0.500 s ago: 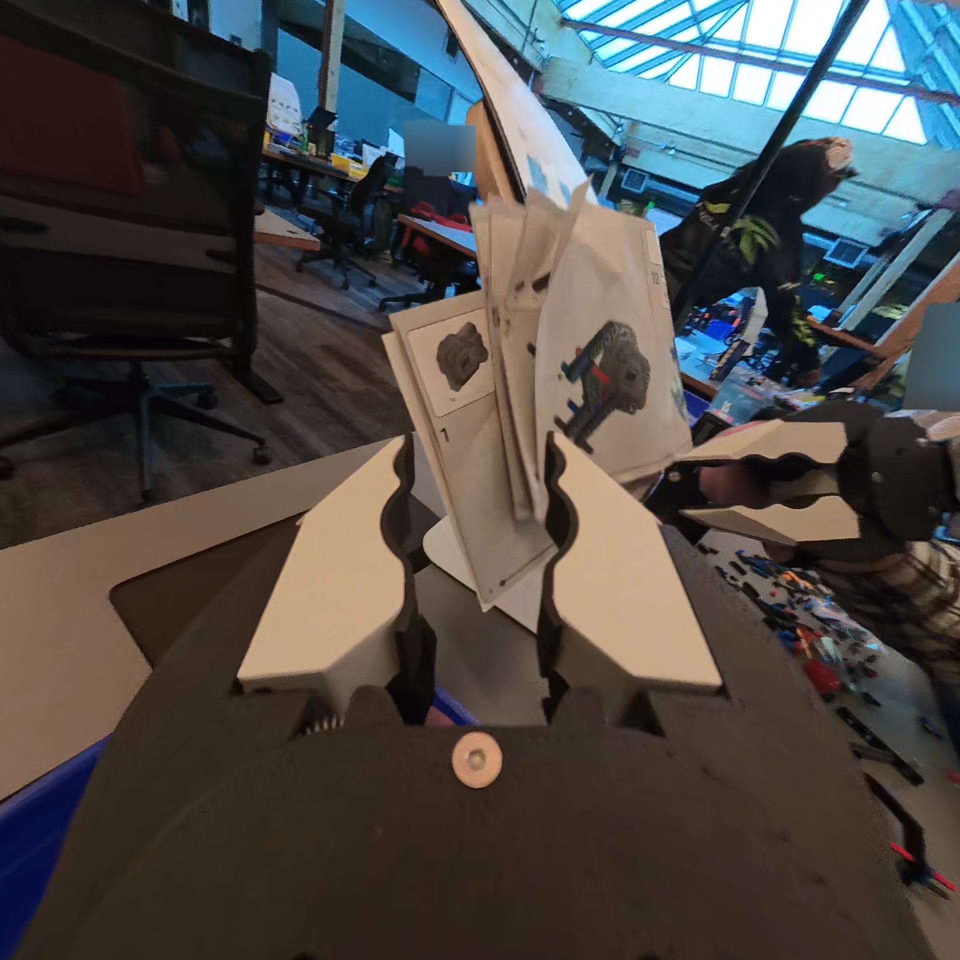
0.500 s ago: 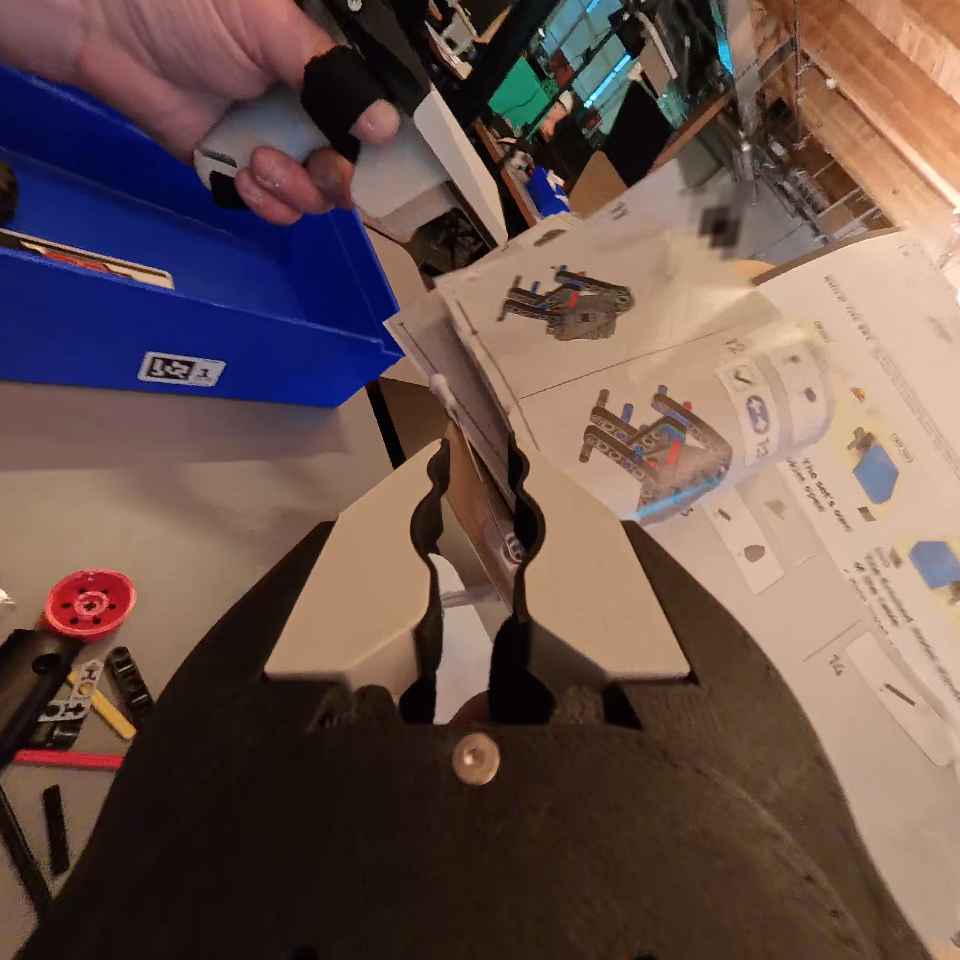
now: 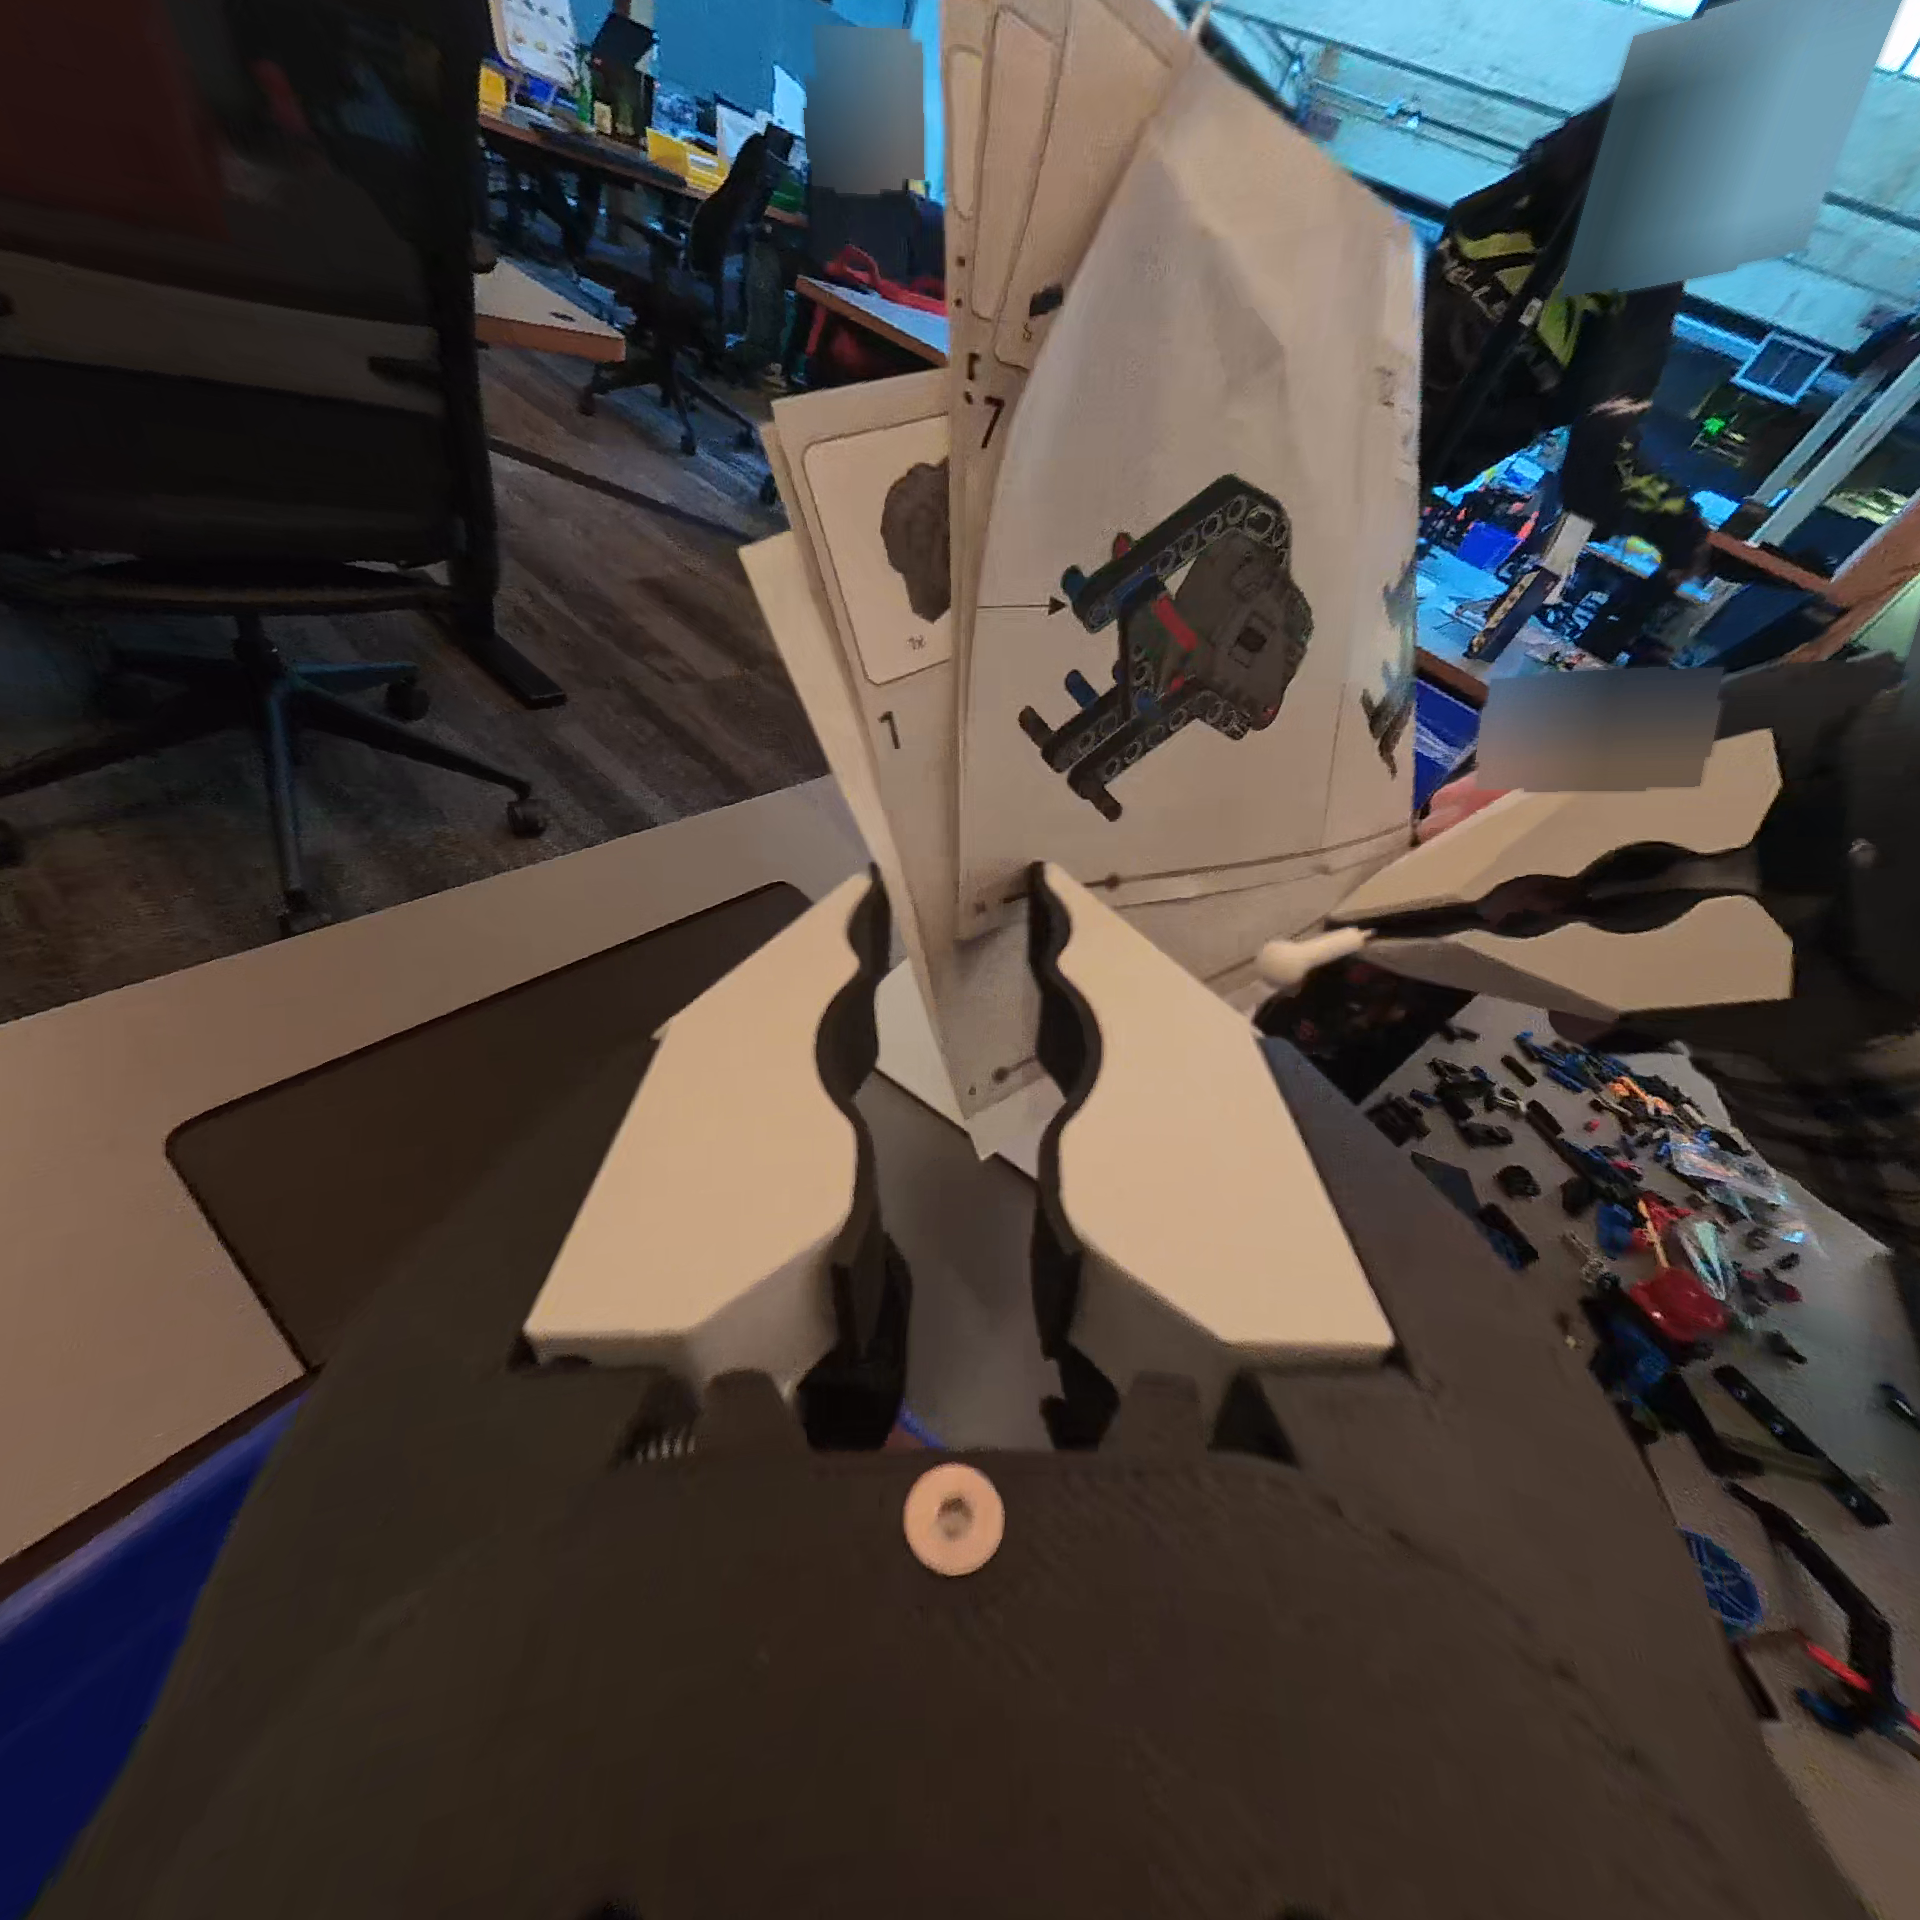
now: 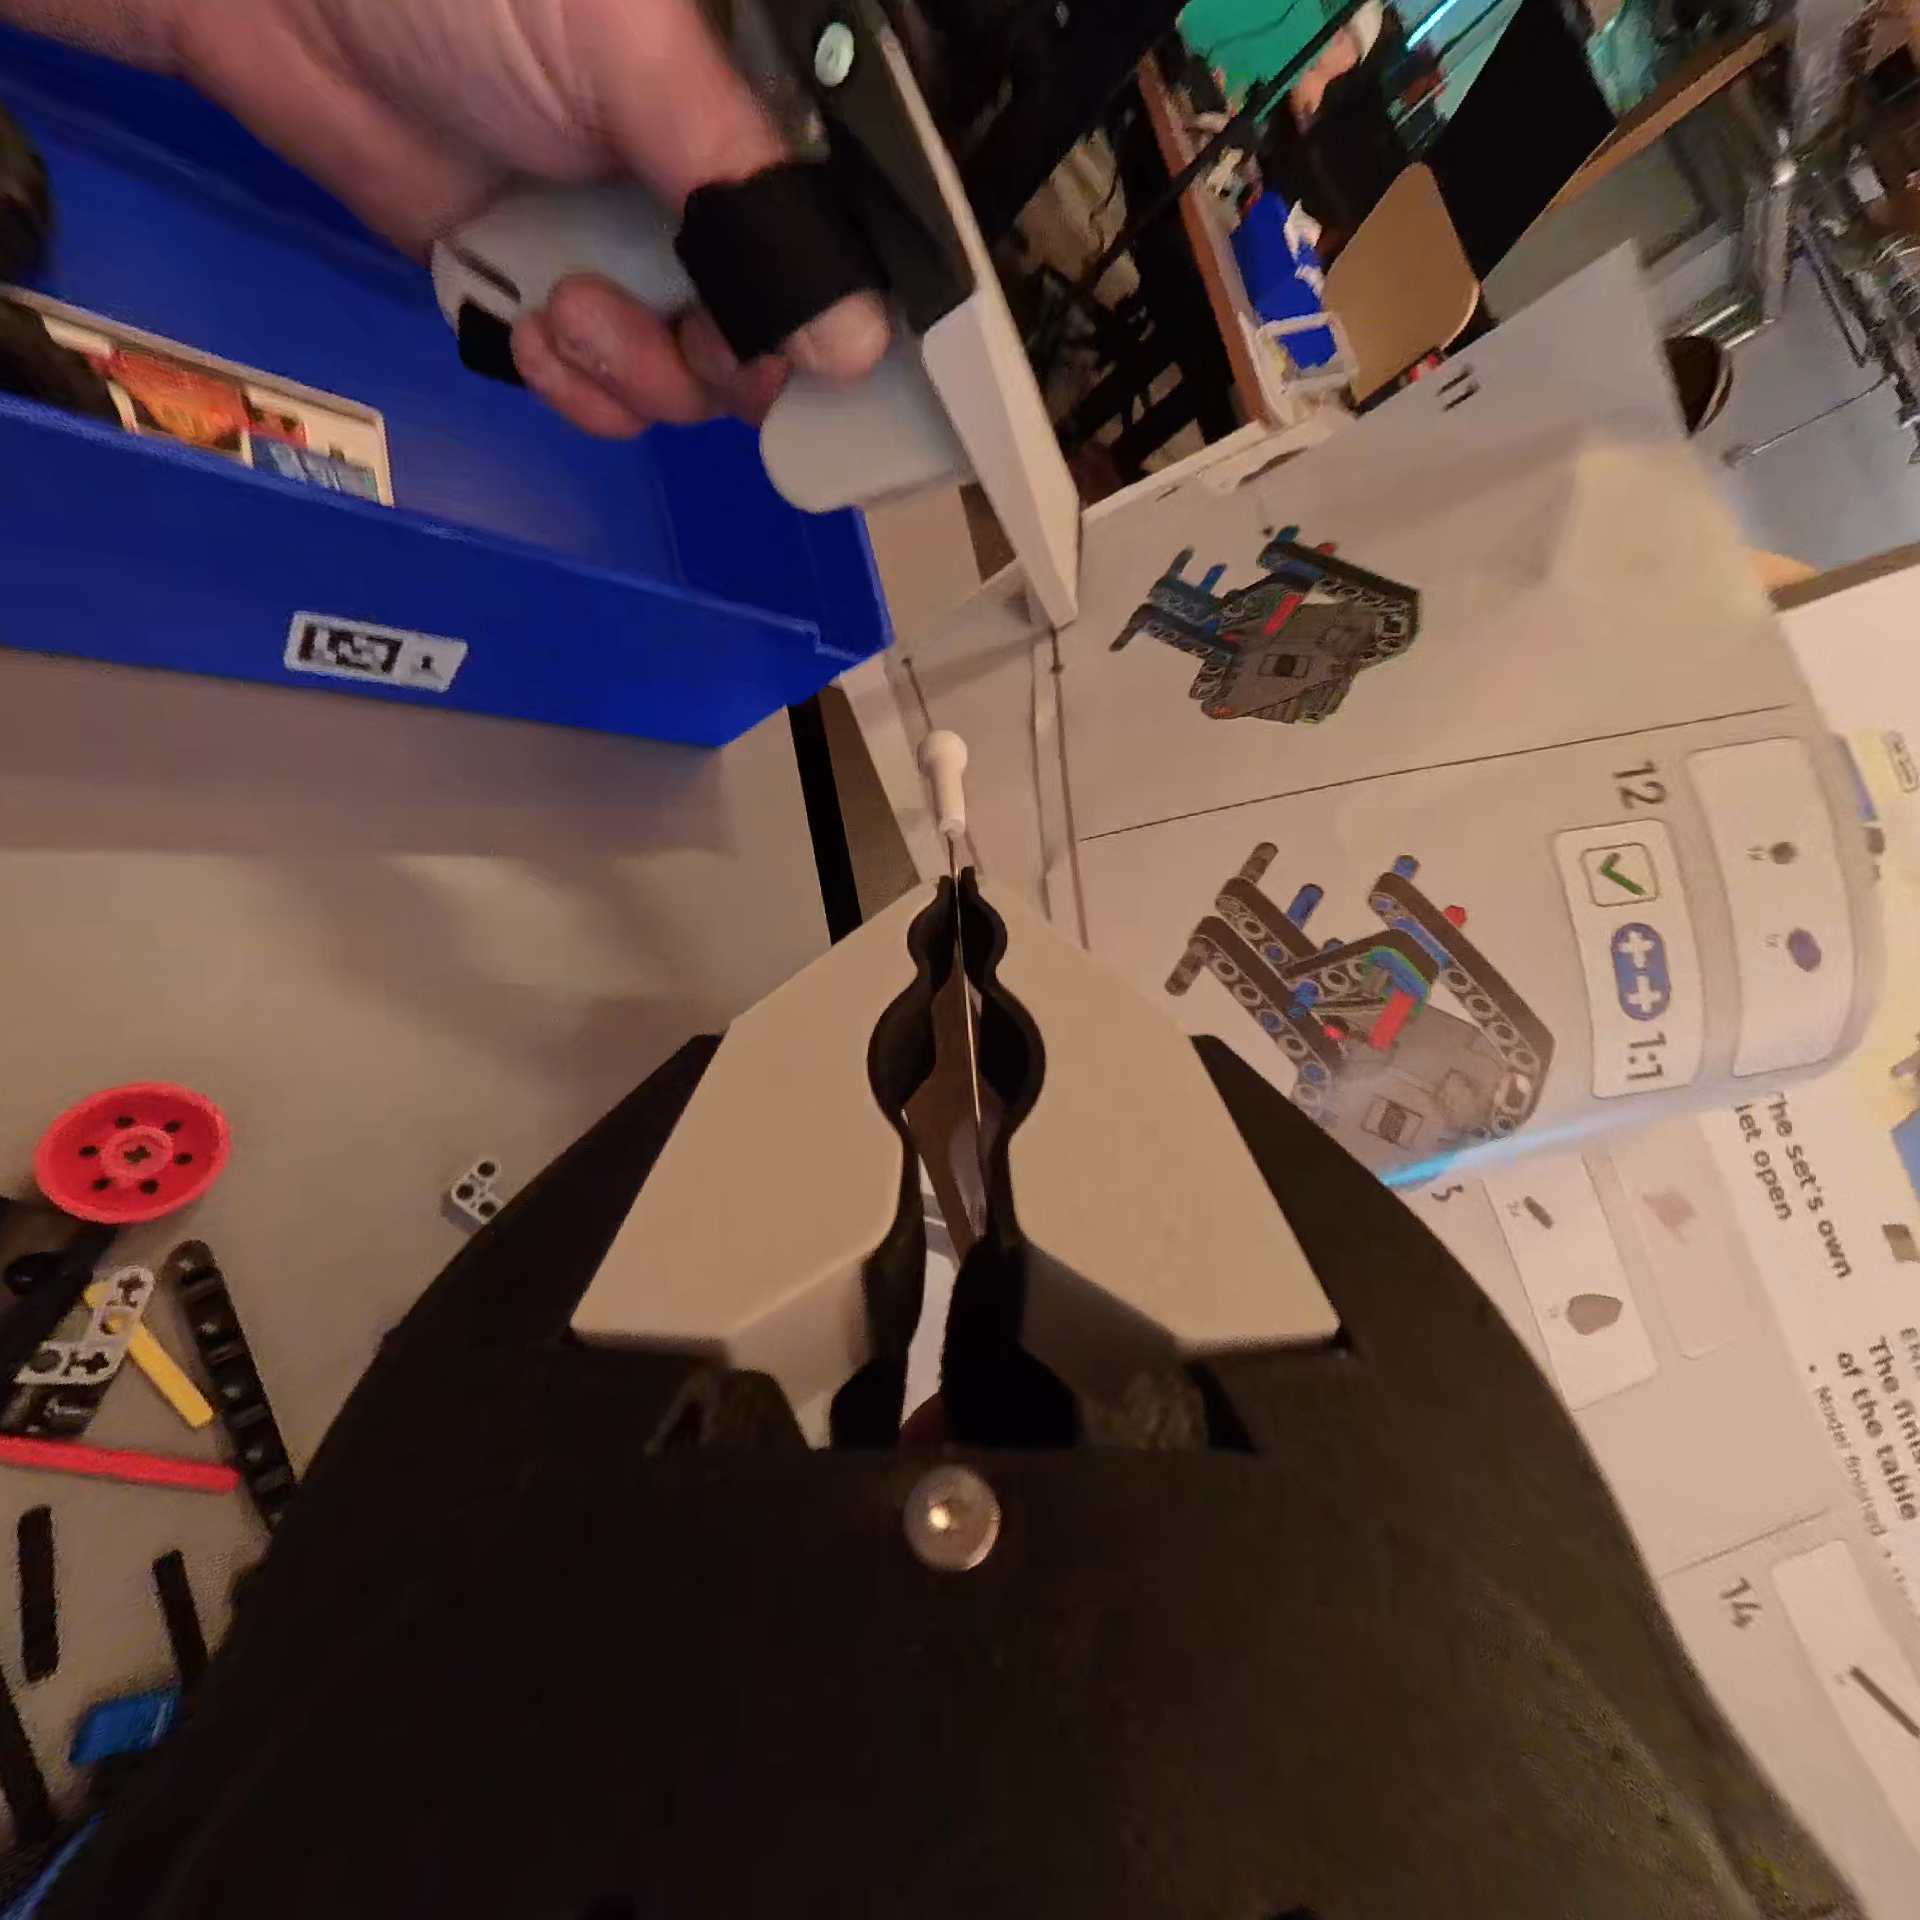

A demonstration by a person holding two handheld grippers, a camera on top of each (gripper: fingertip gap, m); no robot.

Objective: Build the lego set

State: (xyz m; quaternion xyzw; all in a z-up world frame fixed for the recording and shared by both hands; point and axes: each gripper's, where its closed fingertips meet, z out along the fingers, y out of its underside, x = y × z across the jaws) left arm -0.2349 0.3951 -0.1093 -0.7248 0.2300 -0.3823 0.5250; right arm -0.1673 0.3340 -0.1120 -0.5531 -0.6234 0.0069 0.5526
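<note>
The instruction booklet (image 3: pixel 1174 520) stands with its pages fanned upward. Its lower edge sits between the fingers of my left gripper (image 3: pixel 956 883), whose jaws stand apart, with the pages leaning on the right finger. My right gripper (image 4: pixel 956 883) is shut on a thin pin with a white tip (image 4: pixel 943 769) that points at the booklet's (image 4: pixel 1455 831) lower edge. It shows in the left wrist view (image 3: pixel 1340 935) at the right, with the white tip (image 3: pixel 1304 954) beside the pages. Loose lego pieces (image 3: pixel 1621 1195) lie on the grey table.
A blue bin (image 4: pixel 520 582) stands at the back left, under the hand (image 4: pixel 582 125) that holds the left gripper. A red wheel (image 4: pixel 130 1151) and black beams (image 4: pixel 223 1371) lie front left. A large printed sheet (image 4: pixel 1818 1299) lies under the booklet. An office chair (image 3: pixel 260 520) stands beyond the table. Spacing between my two grippers at the tips: around 10 centimeters.
My right gripper has shut, and the pages that were between its jaws are out. My left gripper's jaws have narrowed. The booklet's pages have risen and fanned wider.
</note>
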